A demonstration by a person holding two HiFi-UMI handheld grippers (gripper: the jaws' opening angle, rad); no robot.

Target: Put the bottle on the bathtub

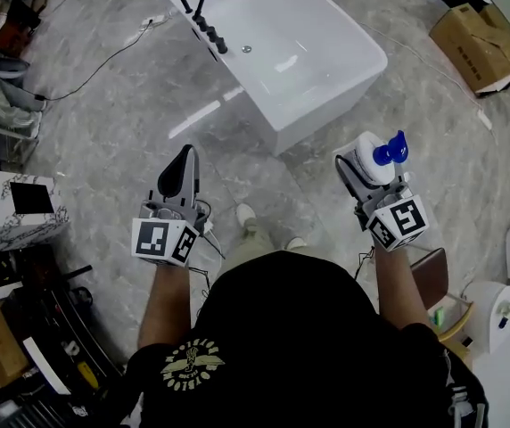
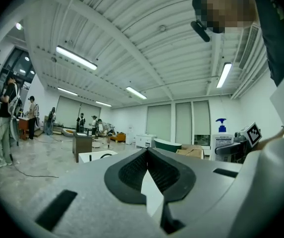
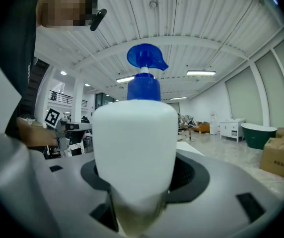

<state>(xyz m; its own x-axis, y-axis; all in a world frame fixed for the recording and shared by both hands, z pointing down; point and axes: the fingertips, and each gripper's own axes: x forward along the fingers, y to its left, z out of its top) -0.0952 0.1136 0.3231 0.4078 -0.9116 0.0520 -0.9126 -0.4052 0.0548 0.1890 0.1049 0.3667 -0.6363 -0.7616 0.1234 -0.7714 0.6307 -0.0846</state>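
A white bottle (image 1: pixel 368 159) with a blue pump top (image 1: pixel 390 150) is held upright in my right gripper (image 1: pixel 362 169), which is shut on it. In the right gripper view the bottle (image 3: pixel 134 150) fills the middle, its blue pump (image 3: pixel 145 66) above. The white bathtub (image 1: pixel 301 61) with a black faucet (image 1: pixel 209 7) stands ahead of me on the floor. My left gripper (image 1: pixel 181 175) is shut and holds nothing, its jaws pressed together in the left gripper view (image 2: pixel 147 152). The bottle (image 2: pixel 222 133) also shows far right there.
A cardboard box (image 1: pixel 475 45) lies at the right rear. A marbled white box (image 1: pixel 14 209) and clutter sit at the left. A cable (image 1: pixel 103 65) runs across the grey floor. A toilet (image 1: pixel 505 301) and a small stand (image 1: pixel 447 315) are at my right. People stand far off (image 2: pixel 5 118).
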